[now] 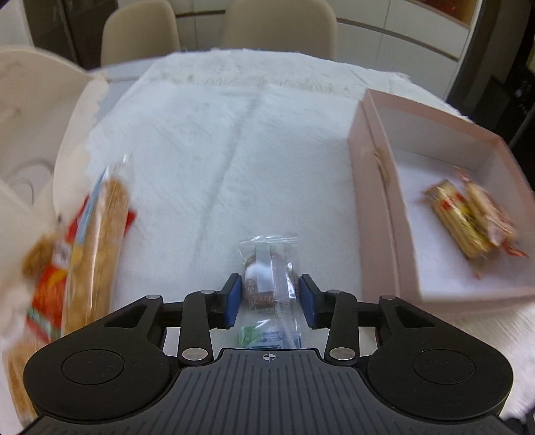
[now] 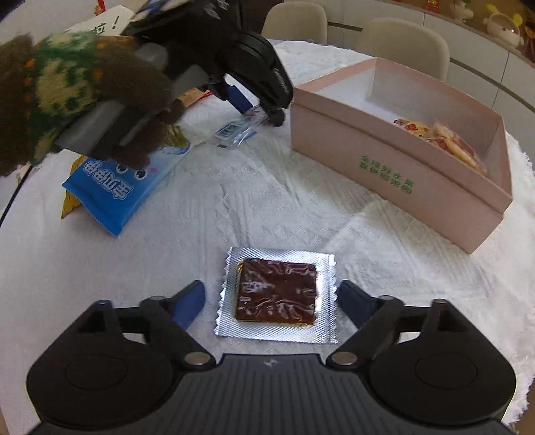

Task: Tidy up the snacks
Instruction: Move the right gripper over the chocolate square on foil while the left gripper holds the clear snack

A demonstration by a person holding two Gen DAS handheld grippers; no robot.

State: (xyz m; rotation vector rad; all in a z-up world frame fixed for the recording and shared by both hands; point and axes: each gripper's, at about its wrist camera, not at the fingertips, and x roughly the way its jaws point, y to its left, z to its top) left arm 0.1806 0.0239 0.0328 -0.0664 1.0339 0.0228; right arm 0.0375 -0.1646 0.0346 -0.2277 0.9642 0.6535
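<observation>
In the left wrist view my left gripper (image 1: pixel 270 289) points down at the white cloth. A clear-wrapped brown cake (image 1: pixel 267 267) lies between its blue pads, which stand close on either side without squeezing it. The right wrist view shows the same left gripper (image 2: pixel 259 112), held by a hand in a brown knit glove (image 2: pixel 83 87), over that clear packet (image 2: pixel 237 130). My right gripper (image 2: pixel 272 306) is open wide around a silver foil packet (image 2: pixel 277 294) with a dark brown square inside. The pink box (image 1: pixel 378 187) (image 2: pixel 384 167) holds wrapped yellow-red snacks (image 1: pixel 468 221) (image 2: pixel 444 140).
A blue snack bag (image 2: pixel 123 187) lies under the gloved hand. Long orange and red snack bags (image 1: pixel 93 251) lie at the left edge, beside a white curved object (image 1: pixel 26 117). Beige chairs (image 1: pixel 277 23) stand behind the round cloth-covered table (image 1: pixel 234 134).
</observation>
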